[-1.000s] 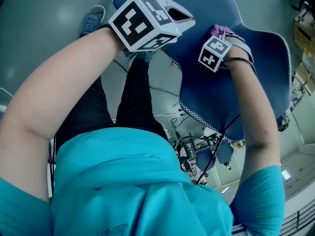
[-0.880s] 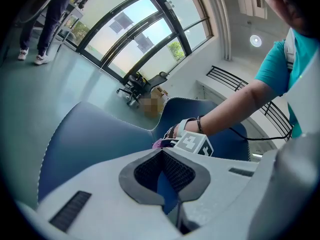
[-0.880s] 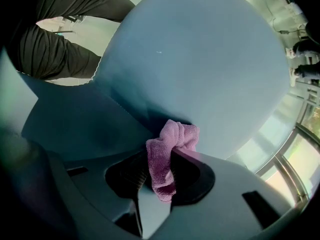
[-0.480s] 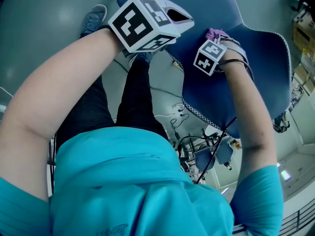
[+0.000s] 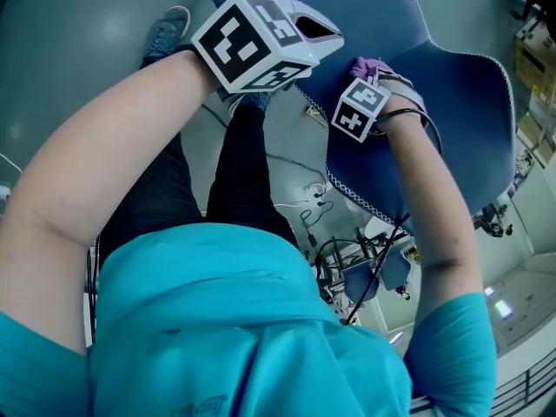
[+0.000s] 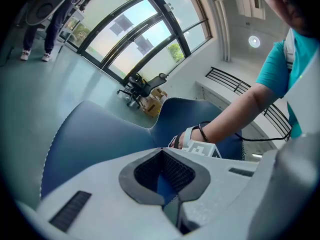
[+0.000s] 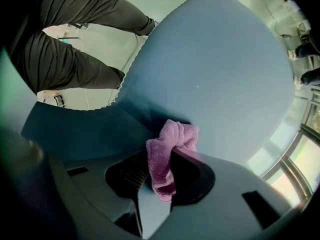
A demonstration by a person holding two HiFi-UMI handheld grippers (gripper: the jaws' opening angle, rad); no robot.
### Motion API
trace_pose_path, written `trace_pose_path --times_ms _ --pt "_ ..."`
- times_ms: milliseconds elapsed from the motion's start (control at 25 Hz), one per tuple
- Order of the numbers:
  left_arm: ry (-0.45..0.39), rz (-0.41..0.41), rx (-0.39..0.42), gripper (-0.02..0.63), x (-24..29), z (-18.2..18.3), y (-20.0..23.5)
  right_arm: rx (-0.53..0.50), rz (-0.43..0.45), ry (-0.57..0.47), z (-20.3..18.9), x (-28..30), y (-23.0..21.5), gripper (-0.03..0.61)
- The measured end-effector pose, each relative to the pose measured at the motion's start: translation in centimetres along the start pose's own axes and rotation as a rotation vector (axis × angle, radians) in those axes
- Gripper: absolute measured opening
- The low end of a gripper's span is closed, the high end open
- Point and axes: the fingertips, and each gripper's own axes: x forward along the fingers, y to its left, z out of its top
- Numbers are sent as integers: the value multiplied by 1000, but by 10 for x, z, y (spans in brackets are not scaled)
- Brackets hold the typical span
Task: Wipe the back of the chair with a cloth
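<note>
A blue shell chair (image 5: 452, 120) stands in front of me, its stitched rim towards my legs. My right gripper (image 5: 375, 69) is shut on a pink cloth (image 5: 372, 64) and holds it against the chair's back. In the right gripper view the cloth (image 7: 169, 151) bunches between the jaws of that gripper (image 7: 160, 171), touching the smooth blue surface (image 7: 215, 74). My left gripper (image 5: 314, 29) sits at the chair's rim. In the left gripper view this gripper (image 6: 165, 186) has its pads closed on the blue stitched edge (image 6: 164, 181), and the chair shell (image 6: 95, 139) fills the space beyond.
My dark-trousered legs and a grey shoe (image 5: 165, 33) are left of the chair. Cables and a small device (image 5: 352, 263) lie on the floor beneath it. Cardboard boxes (image 5: 537, 50) stand far right. An office chair (image 6: 137, 86) stands by tall windows.
My right gripper has slid the cloth leftward across the chair back, towards the stitched rim. The left gripper has stayed in place.
</note>
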Motion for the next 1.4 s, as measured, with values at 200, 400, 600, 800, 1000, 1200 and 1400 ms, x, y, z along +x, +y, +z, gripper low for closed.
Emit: trace_pose_path --times_ms 200,400,600,800,1000,1200,1400 --pt "-3 2 -3 -5 -5 -6 -2 0 13 -7 10 -2 12 110" --pt "-9 1 -5 -5 -10 -7 0 -7 30 -14 19 -4 22 110" --pt "-15 9 -10 -5 -17 -9 4 -10 50 -24 27 -7 33 110" --pt "-19 16 -19 -5 -24 -9 6 -9 77 -36 34 -14 41 110" --pt "-22 18 -24 -5 -29 -16 4 -13 95 -48 45 -18 54 110" --pt "-25 20 -26 -5 -37 -11 0 -5 142 -67 52 -29 65 110" --pt "-32 25 -29 -5 -39 -12 4 13 248 -102 66 -33 85 110"
